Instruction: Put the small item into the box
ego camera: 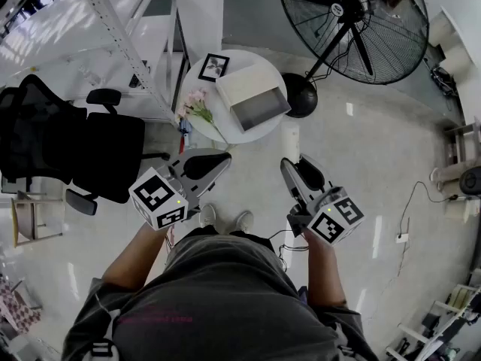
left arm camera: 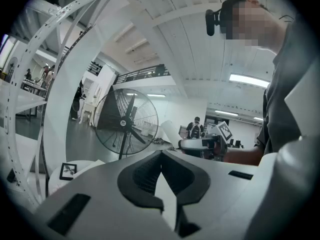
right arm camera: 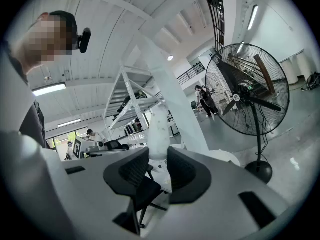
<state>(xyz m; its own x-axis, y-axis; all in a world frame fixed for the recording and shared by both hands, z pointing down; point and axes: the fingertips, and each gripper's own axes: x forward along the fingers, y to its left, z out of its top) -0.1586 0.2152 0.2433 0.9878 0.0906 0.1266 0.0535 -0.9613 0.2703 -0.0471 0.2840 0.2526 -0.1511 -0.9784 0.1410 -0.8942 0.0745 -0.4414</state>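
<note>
An open grey box (ego camera: 260, 108) with its white lid (ego camera: 242, 82) behind it lies on a small round white table (ego camera: 252, 132) ahead of me. My right gripper (ego camera: 294, 164) is held at waist height, short of the table. It is shut on a small white elongated item (ego camera: 289, 141) that sticks out past its tips. In the right gripper view the item (right arm camera: 159, 129) fills the gap between the pads of the right gripper (right arm camera: 159, 161). My left gripper (ego camera: 214, 162) points at the table's near edge. Its jaws (left arm camera: 161, 159) are shut with nothing between them.
A framed photo (ego camera: 213, 67) and pink flowers (ego camera: 197, 104) share the table. A large floor fan (ego camera: 353, 21) stands right of it, its base (ego camera: 301, 96) close to the table. A black office chair (ego camera: 75, 145) and a white rack (ego camera: 113, 28) are at the left.
</note>
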